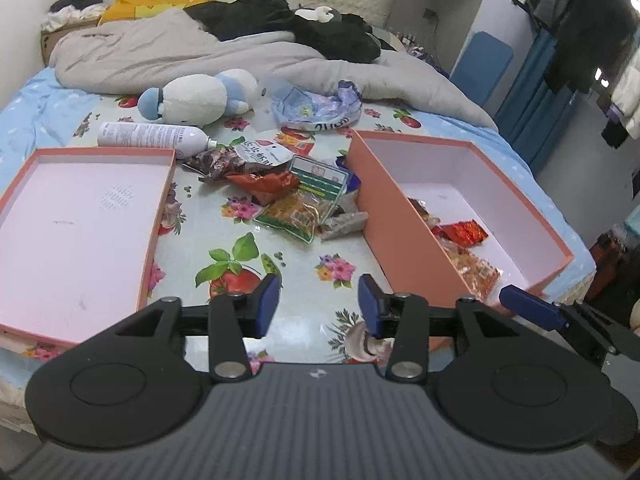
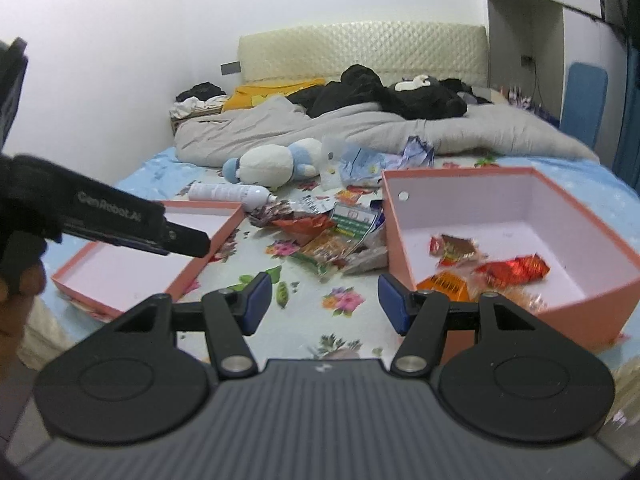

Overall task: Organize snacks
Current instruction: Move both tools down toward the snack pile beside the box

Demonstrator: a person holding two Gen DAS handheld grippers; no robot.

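A pile of snack packets [image 1: 288,192] lies on the flowered sheet between two salmon-pink boxes. The deep box [image 1: 404,220] on the right holds a few packets, among them a red foil one [image 2: 512,268] and an orange one [image 2: 446,284]. The shallow box [image 1: 80,220] on the left has nothing in it. My left gripper [image 1: 319,304] hovers open above the sheet, short of the pile, with nothing between its fingers. My right gripper [image 2: 326,302] is open too, beside the deep box's near corner and also holding nothing. The left gripper's body [image 2: 120,216] shows at the left of the right wrist view.
Behind the pile lie a white spray can [image 1: 152,136], a white and blue plush toy [image 1: 200,96] and a crumpled plastic bag [image 1: 320,104]. A grey duvet [image 1: 160,56] and black clothes [image 1: 320,28] cover the far bed. The bed's edge runs just beneath both grippers.
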